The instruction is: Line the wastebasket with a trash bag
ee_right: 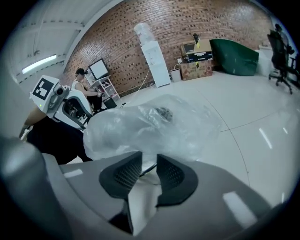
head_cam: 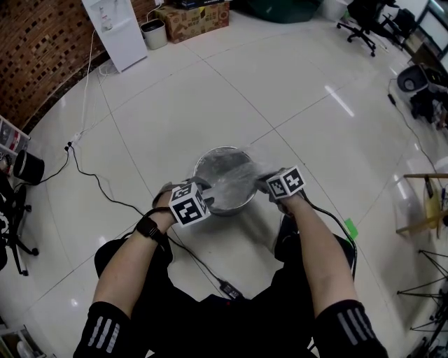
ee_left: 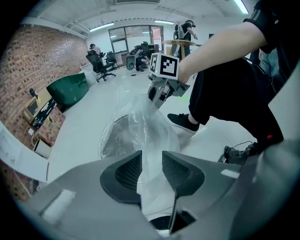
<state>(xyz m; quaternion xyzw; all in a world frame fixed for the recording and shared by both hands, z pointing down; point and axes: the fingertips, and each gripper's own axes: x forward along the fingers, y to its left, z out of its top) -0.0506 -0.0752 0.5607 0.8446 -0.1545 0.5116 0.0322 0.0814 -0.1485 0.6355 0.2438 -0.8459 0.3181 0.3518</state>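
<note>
You're spreading the trash bag (head_cam: pixel 239 179) over the floor-standing wastebasket (head_cam: pixel 204 162): left gripper (ee_left: pixel 151 172) pinches film, right gripper (ee_right: pixel 148 171) stands parted (film at its tips), so re-grip and stretch the mouth.

A round grey wastebasket (head_cam: pixel 204 165) stood upright at the frame's centre; a clear, crinkled trash bag (head_cam: pixel 238 180) was stretched across its mouth.

No words or numbers are legible. The cardboard box (head_cam: pixel 194 19), far beyond the left claw (head_cam: pixel 204 187) and right claw (head_cam: pixel 266 183), bears print too small to read.
</note>
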